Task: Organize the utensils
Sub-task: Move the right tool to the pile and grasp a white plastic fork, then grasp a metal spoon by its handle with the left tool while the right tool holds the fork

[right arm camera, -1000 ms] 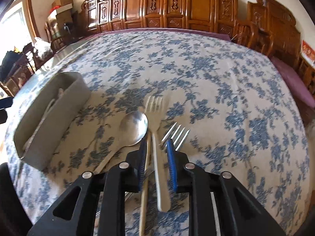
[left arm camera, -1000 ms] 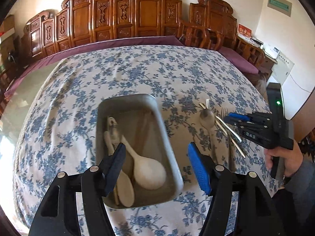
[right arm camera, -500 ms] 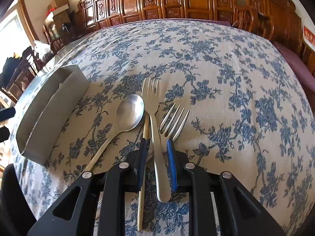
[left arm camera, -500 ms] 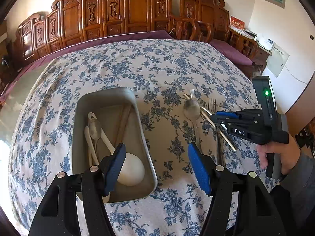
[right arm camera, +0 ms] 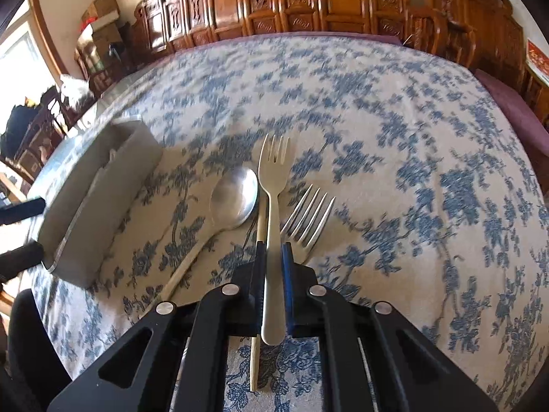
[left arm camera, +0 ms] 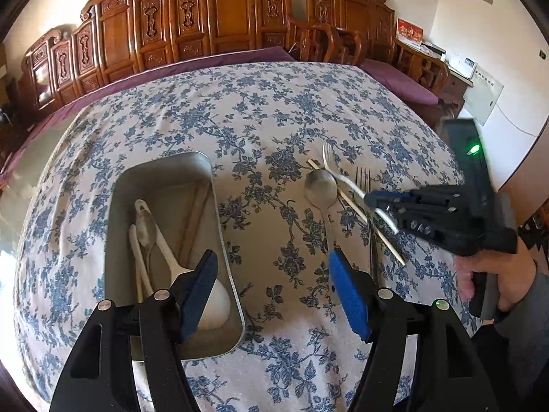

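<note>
My right gripper (right arm camera: 273,250) is shut on the handle of a cream plastic fork (right arm camera: 273,178) and holds it just above the cloth; from the left wrist view the gripper (left arm camera: 372,202) and the fork (left arm camera: 338,173) show lifted. On the cloth lie a metal spoon (right arm camera: 233,201), a metal fork (right arm camera: 308,219) and a chopstick (right arm camera: 260,226). The grey metal tray (left arm camera: 219,226) holds white spoons (left arm camera: 164,254) and chopsticks. My left gripper (left arm camera: 271,286) is open and empty, over the tray's right rim.
The table carries a blue-flowered cloth (left arm camera: 260,120). Carved wooden chairs (left arm camera: 219,17) line its far side. The tray (right arm camera: 92,199) stands left of the loose utensils. A person's hand (left arm camera: 494,274) holds the right gripper at the right edge.
My right gripper has closed tighter on the cream fork and raised it off the cloth. The left gripper has drifted right, so the tray sits further left in its view.
</note>
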